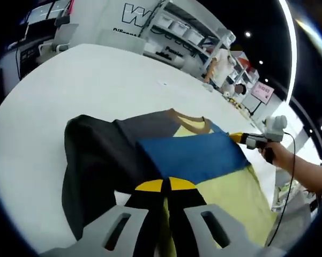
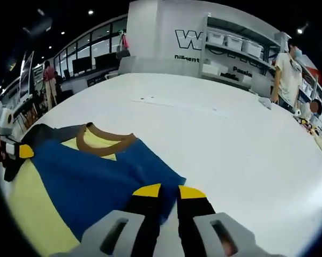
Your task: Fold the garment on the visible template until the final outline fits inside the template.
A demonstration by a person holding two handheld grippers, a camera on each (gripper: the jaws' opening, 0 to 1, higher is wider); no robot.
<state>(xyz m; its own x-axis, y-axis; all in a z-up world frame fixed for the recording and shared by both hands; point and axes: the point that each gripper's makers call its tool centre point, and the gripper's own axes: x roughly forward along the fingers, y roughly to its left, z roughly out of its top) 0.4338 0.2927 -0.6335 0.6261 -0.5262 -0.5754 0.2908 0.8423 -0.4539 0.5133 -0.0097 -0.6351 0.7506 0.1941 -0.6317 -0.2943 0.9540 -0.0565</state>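
The garment (image 1: 193,155) lies on the white table (image 1: 96,80). It has a dark grey part at the left, a blue flap (image 2: 91,176) folded across the middle, a yellow body and a brown collar (image 2: 104,147). My left gripper (image 1: 165,185) is shut on the blue flap's near edge, where it meets the yellow cloth. My right gripper (image 2: 169,191) is shut on the flap's other corner. In the left gripper view a hand holds the right gripper (image 1: 252,140) at that corner. The left gripper (image 2: 16,151) comes into the right gripper view at the left edge of the cloth.
Bare white tabletop (image 2: 230,139) stretches beyond the garment. Shelves with bins (image 2: 236,40) and a lettered wall stand behind it. A person (image 2: 289,72) stands at the far right by the table's end. Desks and chairs (image 1: 53,37) line the far left.
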